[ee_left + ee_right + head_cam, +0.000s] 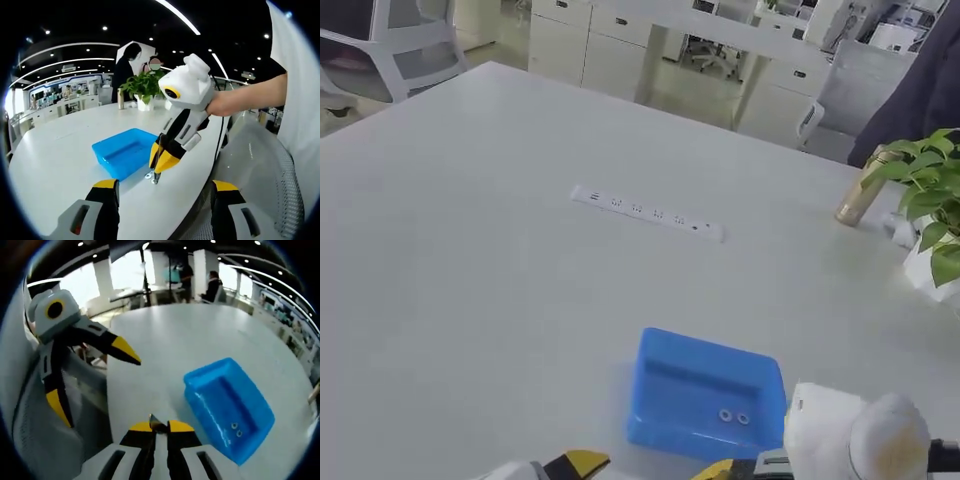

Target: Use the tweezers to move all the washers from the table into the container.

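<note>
- Right gripper view: right gripper [155, 427] at bottom of frame, yellow-tipped jaws squeezed narrow on the tweezers [152, 419]. Thin metal tip pokes out btw them, over the white table [165, 340].
- Left gripper view: left gripper [164, 186] w/ jaws spread wide, nothing btw them, at the table's near edge.
- Same view: right gripper comes in from the right, held by a hand [222, 102]. Tweezers tip points down at the tabletop, w/ a small washer [149, 175] right at the tip. Can't tell if it's pinched or only touched.
- Blue container [705, 375] sits on the table just beyond that spot. Rectangular, open top.
- Inside it, two more washers [725, 415] lie side by side, near the wall closest to the person.
- Farther out, mid-table: white power strip [645, 213], well apart from the container.
- Far right edge: gold bottle [860, 190] near a potted plant [930, 190].
- Bkgd: office chair [410, 50] beyond the table's far-left corner.
</note>
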The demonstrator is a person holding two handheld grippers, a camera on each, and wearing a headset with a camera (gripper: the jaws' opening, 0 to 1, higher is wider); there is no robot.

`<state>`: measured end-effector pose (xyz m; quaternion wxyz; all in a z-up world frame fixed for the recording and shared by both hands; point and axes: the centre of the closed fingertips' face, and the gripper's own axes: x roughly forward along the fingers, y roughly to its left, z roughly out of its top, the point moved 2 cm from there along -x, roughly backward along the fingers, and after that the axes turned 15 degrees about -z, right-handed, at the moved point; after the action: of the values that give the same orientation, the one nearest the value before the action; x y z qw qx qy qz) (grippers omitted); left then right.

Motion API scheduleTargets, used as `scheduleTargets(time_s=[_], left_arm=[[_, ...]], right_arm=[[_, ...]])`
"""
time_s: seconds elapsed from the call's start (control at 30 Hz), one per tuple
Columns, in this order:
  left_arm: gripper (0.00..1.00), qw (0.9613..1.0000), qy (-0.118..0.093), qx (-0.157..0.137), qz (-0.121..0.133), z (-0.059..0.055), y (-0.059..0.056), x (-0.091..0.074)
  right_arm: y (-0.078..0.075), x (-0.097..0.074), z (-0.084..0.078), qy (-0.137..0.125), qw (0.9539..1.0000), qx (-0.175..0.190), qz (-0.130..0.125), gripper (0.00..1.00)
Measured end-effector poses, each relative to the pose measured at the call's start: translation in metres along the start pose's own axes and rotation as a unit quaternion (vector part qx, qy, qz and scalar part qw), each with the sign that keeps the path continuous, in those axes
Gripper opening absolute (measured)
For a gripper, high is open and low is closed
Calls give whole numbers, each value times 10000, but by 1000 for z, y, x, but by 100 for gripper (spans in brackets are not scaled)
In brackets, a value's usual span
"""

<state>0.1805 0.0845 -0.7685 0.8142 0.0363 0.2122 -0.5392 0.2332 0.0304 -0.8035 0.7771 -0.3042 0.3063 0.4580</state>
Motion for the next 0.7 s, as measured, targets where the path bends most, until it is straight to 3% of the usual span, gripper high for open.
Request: scheduleTargets(time_s=[0.07, 0.1, 0.33, 0.53, 0.7], left_arm=[[75, 10000, 1, 1, -11, 0, 0, 0], [75, 10000, 9, 10, -19, 0, 0, 0], [74, 10000, 19, 19, -37, 0, -1, 1], [74, 10000, 9, 0, -18, -1, 0, 1], [74, 10000, 24, 0, -35, -1, -1, 1]], right_arm=[[4, 1, -5, 103, 9994, -326, -10, 4], [4, 1, -2, -10, 9989, -458, -17, 4], [4, 5, 0, 30, 9981, -611, 11, 3], [7, 6, 1, 130, 9944, -1040, 122, 3], [2, 9, 3, 262, 9933, -1110, 161, 3]])
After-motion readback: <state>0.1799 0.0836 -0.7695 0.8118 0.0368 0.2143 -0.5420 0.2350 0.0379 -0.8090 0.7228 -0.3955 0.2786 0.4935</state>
